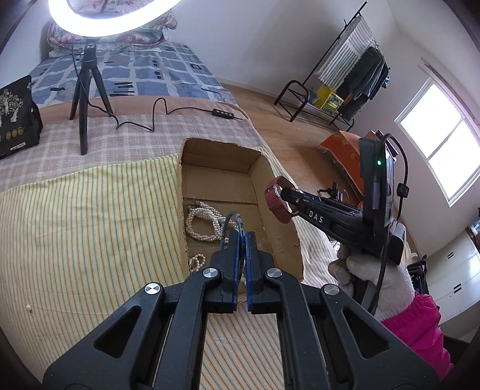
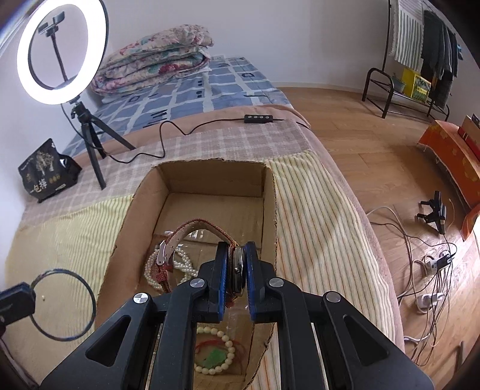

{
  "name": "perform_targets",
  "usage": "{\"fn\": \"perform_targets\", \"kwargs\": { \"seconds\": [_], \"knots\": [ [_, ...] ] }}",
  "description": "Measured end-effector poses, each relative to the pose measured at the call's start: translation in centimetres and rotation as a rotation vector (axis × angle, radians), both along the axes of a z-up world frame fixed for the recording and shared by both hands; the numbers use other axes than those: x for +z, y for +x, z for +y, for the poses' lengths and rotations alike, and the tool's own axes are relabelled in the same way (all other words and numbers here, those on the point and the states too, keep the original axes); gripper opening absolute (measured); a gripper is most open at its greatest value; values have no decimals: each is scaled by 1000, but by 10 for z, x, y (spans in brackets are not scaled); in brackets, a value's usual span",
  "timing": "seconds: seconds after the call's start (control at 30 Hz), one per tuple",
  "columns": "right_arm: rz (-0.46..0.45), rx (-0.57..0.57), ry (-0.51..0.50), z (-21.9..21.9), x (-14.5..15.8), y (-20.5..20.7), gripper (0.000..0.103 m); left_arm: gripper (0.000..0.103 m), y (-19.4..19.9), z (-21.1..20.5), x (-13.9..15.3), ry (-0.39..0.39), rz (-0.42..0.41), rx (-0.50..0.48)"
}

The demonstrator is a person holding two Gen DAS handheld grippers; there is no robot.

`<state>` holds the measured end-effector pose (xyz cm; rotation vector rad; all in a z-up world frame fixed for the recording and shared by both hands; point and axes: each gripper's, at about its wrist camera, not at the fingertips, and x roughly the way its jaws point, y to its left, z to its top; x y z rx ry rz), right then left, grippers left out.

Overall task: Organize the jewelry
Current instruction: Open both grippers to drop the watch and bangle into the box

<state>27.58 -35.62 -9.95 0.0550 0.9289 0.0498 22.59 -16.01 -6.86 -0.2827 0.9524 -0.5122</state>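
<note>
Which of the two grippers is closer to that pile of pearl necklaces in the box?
The left gripper, holding a thin bangle directly over the pearl necklaces. The right gripper holds a red-strapped watch higher, near the cardboard box wall.

Both views are brightly lit. The ring light [image 2: 61,51] is blown out to pure white, its upper part cut off in the left wrist view [image 1: 114,18]. Daylight is admitted through the window [image 1: 441,141], far right of the ring light, also overexposed. Soft shadow is cast inside the cardboard box [image 2: 210,186]. Strong fisheye bending and dark corner vignetting are seen; focus is kept reasonably sharp.
</note>
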Motion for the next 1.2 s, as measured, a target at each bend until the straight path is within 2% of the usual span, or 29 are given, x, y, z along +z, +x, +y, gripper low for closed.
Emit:
{"fn": "perform_targets", "kwargs": {
  "seconds": [0.4,0.8,0.9,0.97,1.03,1.07,1.1,1.17,1.2],
  "knots": [
    [7,-19,28,-4,-16,33,9,1,5,-29,-23,30,34,-47],
    [8,-5,47,2,-20,38,10,1,4,-37,-25,63,25,-58],
    [16,1,42,4,-21,39,20,1,4,-34,-24,62,26,-49],
    [6,-3,38,4,-21,38,38,1,4,-33,-24,65,29,-50],
    [-6,-10,34,4,-18,36,50,4,4,-33,-23,77,27,-48],
    [-13,-14,32,4,-17,36,56,14,3,-33,-24,81,26,-49],
    [-22,-17,29,4,-15,35,58,29,3,-32,-24,84,25,-49],
    [-33,-23,19,4,-12,34,62,40,2,-31,-24,89,16,-41],
    [-35,-23,17,4,-11,34,62,40,1,-31,-23,92,14,-40]
  ]
}}
